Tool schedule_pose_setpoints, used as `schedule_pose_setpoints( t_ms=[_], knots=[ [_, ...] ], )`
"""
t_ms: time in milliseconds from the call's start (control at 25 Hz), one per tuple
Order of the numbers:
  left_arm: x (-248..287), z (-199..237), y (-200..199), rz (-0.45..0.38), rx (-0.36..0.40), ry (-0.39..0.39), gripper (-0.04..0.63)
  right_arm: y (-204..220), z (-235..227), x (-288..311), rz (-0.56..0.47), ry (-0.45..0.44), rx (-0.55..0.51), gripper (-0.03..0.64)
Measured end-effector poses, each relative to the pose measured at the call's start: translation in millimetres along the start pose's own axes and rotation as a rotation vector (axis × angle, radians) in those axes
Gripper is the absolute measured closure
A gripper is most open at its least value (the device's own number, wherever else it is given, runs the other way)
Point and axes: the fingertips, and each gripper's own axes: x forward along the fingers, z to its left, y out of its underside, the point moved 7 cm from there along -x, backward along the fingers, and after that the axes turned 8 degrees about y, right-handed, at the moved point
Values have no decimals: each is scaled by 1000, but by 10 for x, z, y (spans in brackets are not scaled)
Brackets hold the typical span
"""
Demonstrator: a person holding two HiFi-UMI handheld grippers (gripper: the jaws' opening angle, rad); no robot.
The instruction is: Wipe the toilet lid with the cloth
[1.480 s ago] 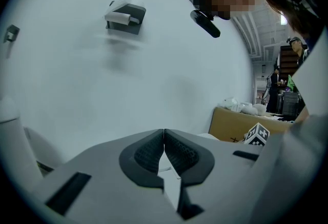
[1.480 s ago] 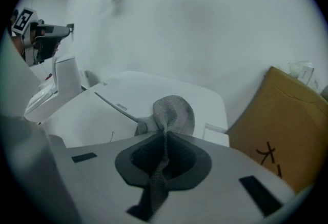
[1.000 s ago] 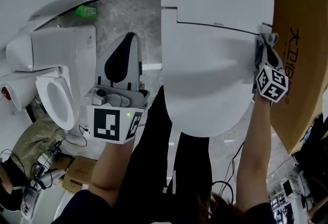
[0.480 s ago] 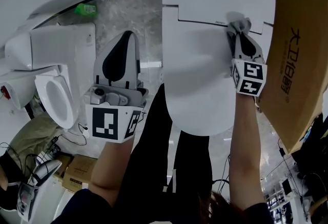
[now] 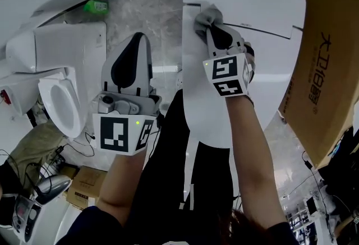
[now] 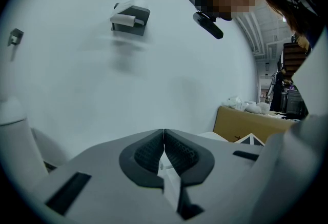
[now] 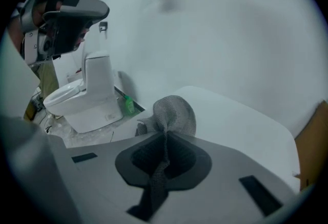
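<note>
A white closed toilet lid [image 5: 263, 31] fills the upper right of the head view. My right gripper [image 5: 208, 21] is shut on a grey cloth [image 5: 205, 15] and presses it against the lid's upper left part, near the hinge seam. In the right gripper view the grey cloth [image 7: 173, 113] bulges out past the shut jaws onto the toilet lid [image 7: 241, 125]. My left gripper [image 5: 136, 42] hangs left of the lid over the floor, shut with nothing in it; in the left gripper view the left gripper [image 6: 164, 149] faces a blank white wall.
A second white toilet [image 5: 56, 81] stands at the left, with a green bottle [image 5: 94, 7] on the floor behind it. A brown cardboard box [image 5: 328, 64] stands right of the lid. Cables and a small box [image 5: 84, 188] lie at lower left.
My right gripper has swept the cloth leftward across the lid, from its right edge to its upper left part. The left gripper has stayed almost still.
</note>
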Motion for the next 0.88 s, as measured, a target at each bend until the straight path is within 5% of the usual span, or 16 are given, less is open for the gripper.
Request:
schedule_pose_setpoints(
  t_ms=[280,440,880],
  knots=[
    [-6,20,27,2,1,-16,574,-164,565,54,-26,-160,-144,584],
    [18,-16,28,3,2,-7,574,-55,535,-38,-39,-176,-182,583],
    [126,-204,64,3,-20,11,574,743,-689,-557,17,47,12,583]
  ],
)
